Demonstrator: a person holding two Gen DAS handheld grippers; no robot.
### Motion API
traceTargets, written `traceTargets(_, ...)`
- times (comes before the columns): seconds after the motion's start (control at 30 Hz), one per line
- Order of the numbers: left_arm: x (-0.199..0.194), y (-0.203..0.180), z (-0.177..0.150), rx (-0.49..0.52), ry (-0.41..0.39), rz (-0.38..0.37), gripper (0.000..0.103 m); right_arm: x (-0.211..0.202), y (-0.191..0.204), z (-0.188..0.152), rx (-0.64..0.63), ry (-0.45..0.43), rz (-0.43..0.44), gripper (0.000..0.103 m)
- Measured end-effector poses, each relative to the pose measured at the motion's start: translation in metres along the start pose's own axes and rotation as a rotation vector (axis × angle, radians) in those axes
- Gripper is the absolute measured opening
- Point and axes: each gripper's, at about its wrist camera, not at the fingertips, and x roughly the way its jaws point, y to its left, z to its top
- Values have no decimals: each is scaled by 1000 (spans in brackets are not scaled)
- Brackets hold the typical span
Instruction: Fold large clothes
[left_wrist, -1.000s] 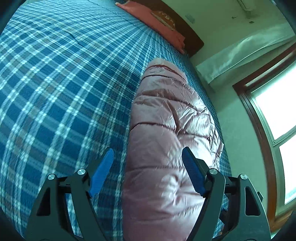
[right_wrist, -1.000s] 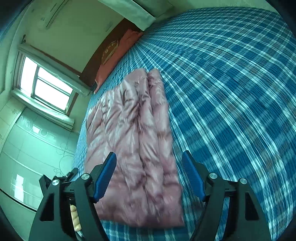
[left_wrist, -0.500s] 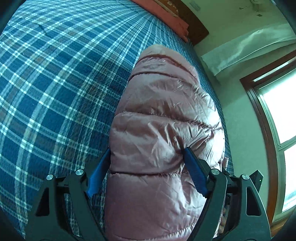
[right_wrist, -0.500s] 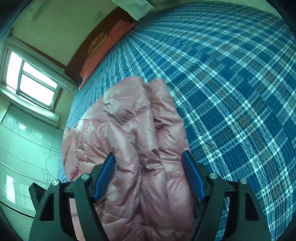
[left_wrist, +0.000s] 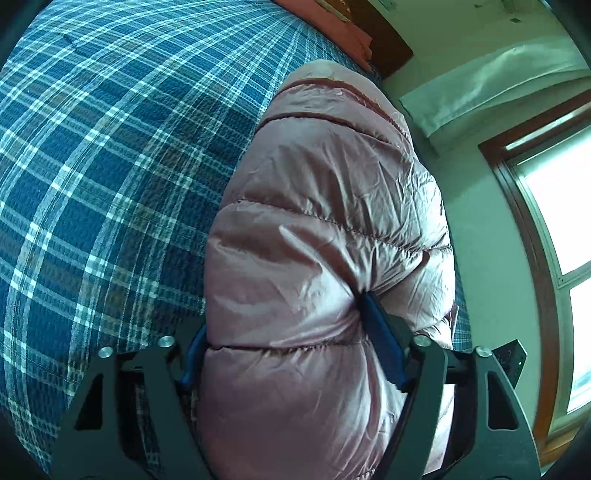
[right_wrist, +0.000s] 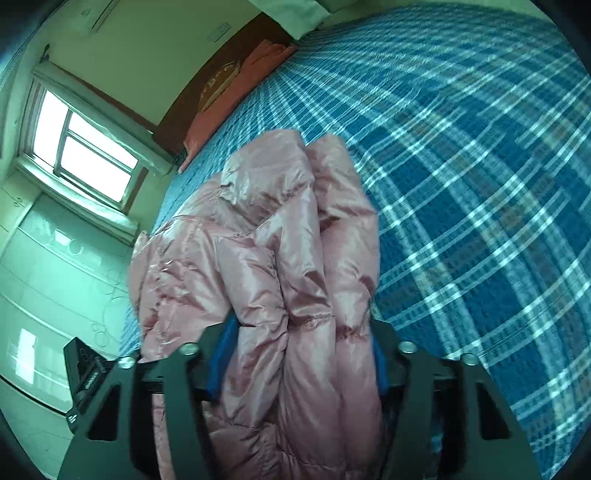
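Plaid bed (left_wrist: 110, 166), both jaws closing on jacket (left_wrist: 314, 240)

Plaid bedspread (left_wrist: 110, 166), window (right_wrist: 85, 151), pillow (right_wrist: 266, 59).

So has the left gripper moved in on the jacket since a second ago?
Yes. The left gripper advanced along the plaid bedspread toward the headboard; its closing jaws now pinch the pink jacket.

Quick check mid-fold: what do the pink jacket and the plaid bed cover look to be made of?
Pink jacket: a thin, glossy synthetic shell, likely nylon or polyester, over puffy fill; it shows sheen, fine crinkles and stitched quilt lines. Plaid bed cover: matte woven cloth, probably cotton or a blend; there is a visible weave grain and no shine.
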Motion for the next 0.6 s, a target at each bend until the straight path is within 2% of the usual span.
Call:
traceTargets(0.07,2,-4,0,18,3,14,60,0,-1,0,5,-4,15,48)
traceTargets(0.2,1,-6,0,28,-7,33,51,2,-10,-3,46,11,94,35)
traceTargets(0.47,-5,-10,-8,55,-32,52,40,-5,-8,-11,21,-29,106,29)
traceTargets(0.6,-8,-11,-12,72,-41,61,38,-8,-8,-23,30,-39,124,27)
